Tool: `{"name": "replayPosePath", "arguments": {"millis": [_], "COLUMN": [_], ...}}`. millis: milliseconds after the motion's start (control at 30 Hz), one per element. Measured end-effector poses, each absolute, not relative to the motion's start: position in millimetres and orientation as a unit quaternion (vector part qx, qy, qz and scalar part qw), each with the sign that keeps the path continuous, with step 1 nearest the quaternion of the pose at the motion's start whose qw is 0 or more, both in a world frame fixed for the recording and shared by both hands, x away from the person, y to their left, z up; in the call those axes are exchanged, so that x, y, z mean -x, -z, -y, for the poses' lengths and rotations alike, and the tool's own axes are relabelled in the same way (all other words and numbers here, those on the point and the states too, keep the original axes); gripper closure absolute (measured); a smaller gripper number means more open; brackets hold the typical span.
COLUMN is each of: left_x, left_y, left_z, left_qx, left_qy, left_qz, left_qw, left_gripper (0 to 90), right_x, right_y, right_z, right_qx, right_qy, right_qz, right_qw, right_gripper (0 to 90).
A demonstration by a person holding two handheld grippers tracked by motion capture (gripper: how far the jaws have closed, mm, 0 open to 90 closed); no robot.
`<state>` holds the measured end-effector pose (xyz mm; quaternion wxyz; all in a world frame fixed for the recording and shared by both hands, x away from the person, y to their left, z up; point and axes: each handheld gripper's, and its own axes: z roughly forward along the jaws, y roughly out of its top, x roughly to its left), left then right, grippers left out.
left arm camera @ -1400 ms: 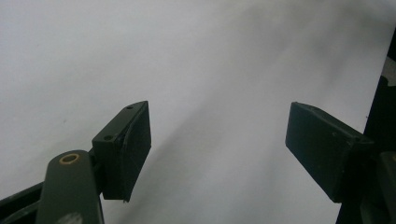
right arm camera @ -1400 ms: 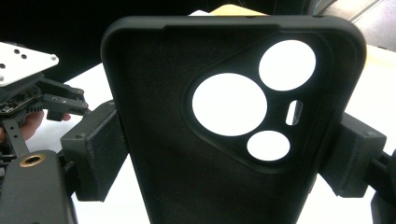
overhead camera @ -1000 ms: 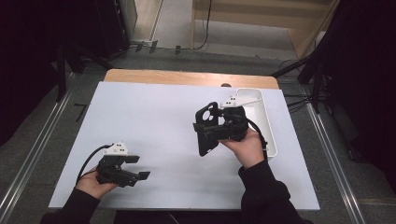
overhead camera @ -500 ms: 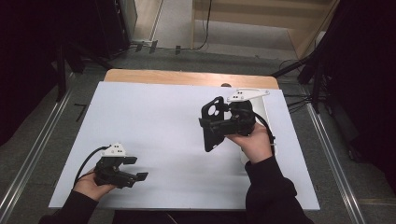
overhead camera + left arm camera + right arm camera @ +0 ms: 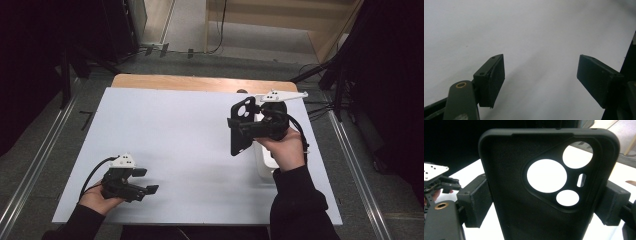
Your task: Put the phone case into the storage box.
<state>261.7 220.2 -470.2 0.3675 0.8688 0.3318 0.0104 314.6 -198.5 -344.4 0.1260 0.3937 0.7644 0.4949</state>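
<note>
In the high view, the right tool [image 5: 239,131] is held up above the right side of the white tabletop [image 5: 180,135], clamped on a black phone case [image 5: 241,127] that stands upright with its camera cut-outs at the top. Just below and behind the right hand [image 5: 286,150] a white tray [image 5: 265,167] lies on the tabletop, partly hidden by the hand. The left tool [image 5: 145,181] rests low at the near left corner in the left hand [image 5: 102,197], its jaws parted with nothing between them

In the left gripper view, the left tool [image 5: 541,77] has its two black jaws wide apart over bare white tabletop [image 5: 524,30]

In the right gripper view, the phone case [image 5: 524,202] is seen from its hollow inner side, and the jaws of the right tool [image 5: 544,206] press on its two long edges; the left tool [image 5: 439,180] shows far off at the left edge
</note>
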Motion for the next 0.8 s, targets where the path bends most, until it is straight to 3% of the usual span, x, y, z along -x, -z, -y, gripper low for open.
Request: {"name": "replayPosePath", "arguments": {"millis": [800], "left_x": [-262], "left_y": [470], "left_z": [-220], "left_qx": [-0.868], "left_qy": [-0.009], "left_qz": [-0.333], "left_qw": [0.369], "left_gripper": [22.5], "right_x": [-309], "right_y": [333], "right_z": [253], "right_qx": [-0.456], "right_qy": [-0.499], "right_qz": [-0.715], "right_qw": [0.174], "right_gripper": [12.5]}}
